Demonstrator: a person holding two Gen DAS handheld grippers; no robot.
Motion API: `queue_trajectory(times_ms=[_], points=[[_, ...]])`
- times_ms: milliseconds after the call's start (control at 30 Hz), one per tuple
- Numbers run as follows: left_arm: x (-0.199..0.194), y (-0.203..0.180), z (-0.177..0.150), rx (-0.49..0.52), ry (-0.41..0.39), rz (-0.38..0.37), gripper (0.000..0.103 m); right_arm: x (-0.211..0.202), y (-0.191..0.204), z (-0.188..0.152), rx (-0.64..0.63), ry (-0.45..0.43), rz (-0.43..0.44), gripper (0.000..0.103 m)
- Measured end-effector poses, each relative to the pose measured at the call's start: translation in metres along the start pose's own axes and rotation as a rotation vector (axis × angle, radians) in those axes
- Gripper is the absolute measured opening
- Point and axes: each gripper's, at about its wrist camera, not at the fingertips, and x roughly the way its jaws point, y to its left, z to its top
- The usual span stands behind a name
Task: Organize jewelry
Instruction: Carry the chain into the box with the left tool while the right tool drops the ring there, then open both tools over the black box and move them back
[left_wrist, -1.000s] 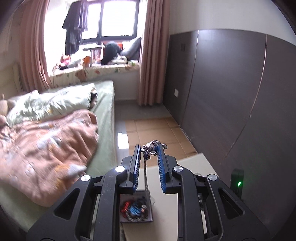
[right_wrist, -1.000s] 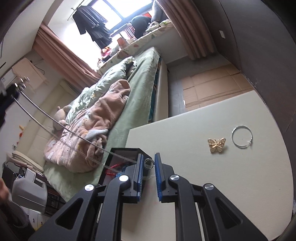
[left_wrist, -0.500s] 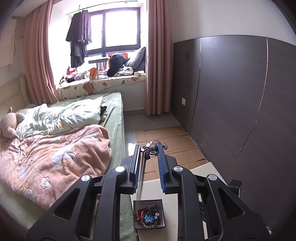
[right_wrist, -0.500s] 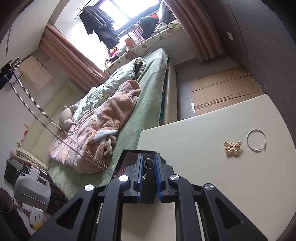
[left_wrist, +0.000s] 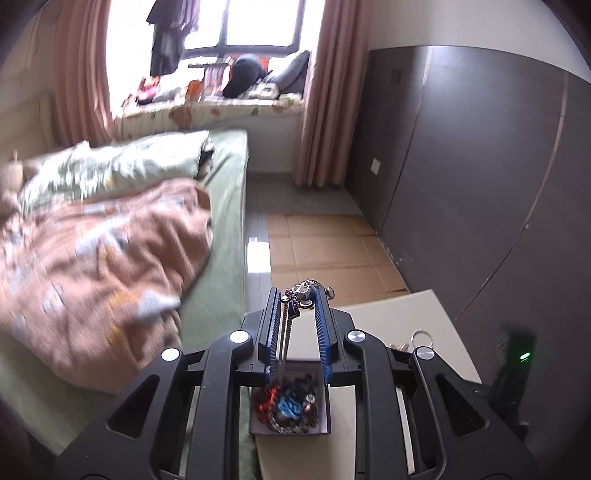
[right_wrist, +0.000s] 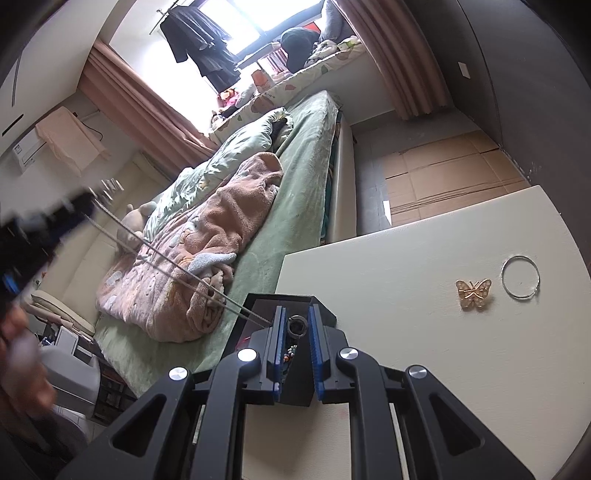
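Jaws of the left gripper (left_wrist: 297, 295) pinch a silver chain necklace (left_wrist: 306, 291) above the jewelry box (left_wrist: 291, 406); right gripper (right_wrist: 296, 321) pinches a ring (right_wrist: 297, 326), butterfly brooch (right_wrist: 473, 292) at two o'clock.

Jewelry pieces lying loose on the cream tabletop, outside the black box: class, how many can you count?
2. A gold butterfly brooch lies right of the black box, and a thin silver hoop lies just right of the brooch. Others may sit hidden behind the grippers.

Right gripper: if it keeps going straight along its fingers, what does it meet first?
Probably the black jewelry box right beyond the right gripper, which holds a small ring. Past it lies the bed, though depth is unclear.
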Motion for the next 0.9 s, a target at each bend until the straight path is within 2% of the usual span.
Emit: queue_trajectory(times_ms=[100, 133, 167, 200, 233, 400, 533, 900], points=[[0.025, 0.011, -0.027, -0.081, 0.041, -0.023, 0.022, 0.003, 0.0, -0.001, 0.005, 0.003, 0.0, 0.013], [0.033, 0.016, -0.037, -0.117, 0.053, -0.033, 0.036, 0.004, 0.001, -0.001, 0.004, 0.006, 0.0, 0.013], [0.039, 0.02, -0.045, -0.147, 0.055, -0.044, 0.046, 0.005, 0.002, -0.001, 0.002, 0.009, 0.0, 0.013], [0.043, 0.026, -0.056, -0.19, 0.053, -0.058, 0.061, 0.007, 0.002, -0.002, -0.001, 0.015, 0.002, 0.013], [0.046, 0.031, -0.063, -0.215, 0.053, -0.062, 0.069, 0.01, 0.003, -0.003, -0.003, 0.021, 0.002, 0.013], [0.055, 0.062, -0.097, -0.345, 0.071, -0.055, 0.072, 0.02, 0.01, -0.008, -0.015, 0.047, 0.005, 0.013], [0.054, 0.074, -0.102, -0.358, 0.065, -0.043, 0.076, 0.029, 0.021, -0.012, -0.037, 0.057, 0.012, 0.013], [0.049, 0.103, -0.104, -0.398, 0.044, -0.041, 0.081, 0.083, 0.059, -0.024, -0.033, 0.147, 0.105, 0.015]])
